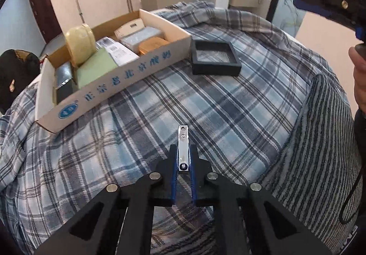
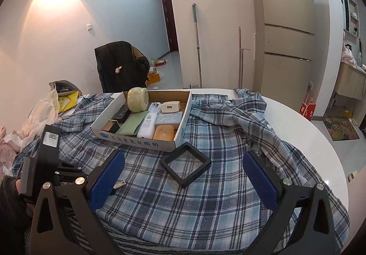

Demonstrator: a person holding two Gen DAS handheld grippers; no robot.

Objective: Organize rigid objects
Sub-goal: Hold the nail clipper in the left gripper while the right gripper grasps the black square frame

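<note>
- Though the left gripper (image 1: pixel 184 154) has its blue pads pinched tight on the nail clipper (image 1: pixel 183 150), the clipper's near end is buried between the fingers, and only the shiny far end pokes out toward twelve o'clock, low over the plaid cloth (image 1: pixel 228 106).
- From the right wrist view, that gripper is mostly screened by the right one's near finger; only a sliver of the clipper (image 2: pixel 120 184) shows at about nine o'clock of the black square frame (image 2: pixel 185 164).
- The right gripper (image 2: pixel 183 177) stands wide apart, holding nothing, its fingers either side of the black frame, which lies flat on the cloth beyond them.
- In the left wrist view, the right gripper (image 1: pixel 320 3) is cut off at the two o'clock edge, with part of a hand (image 1: pixel 359 72) below it.
- The cardboard tray (image 2: pixel 139 140) sits at eleven o'clock of the frame, just beside it, packed with a round cream jar (image 2: pixel 138 99), a white charger (image 2: pixel 170 106), a green flat piece (image 2: pixel 132 124) and an orange case (image 2: pixel 163 132); the printing on its wall is too blurred to read.
- A dark jacket on a chair (image 2: pixel 121 65) stands behind the table.
</note>
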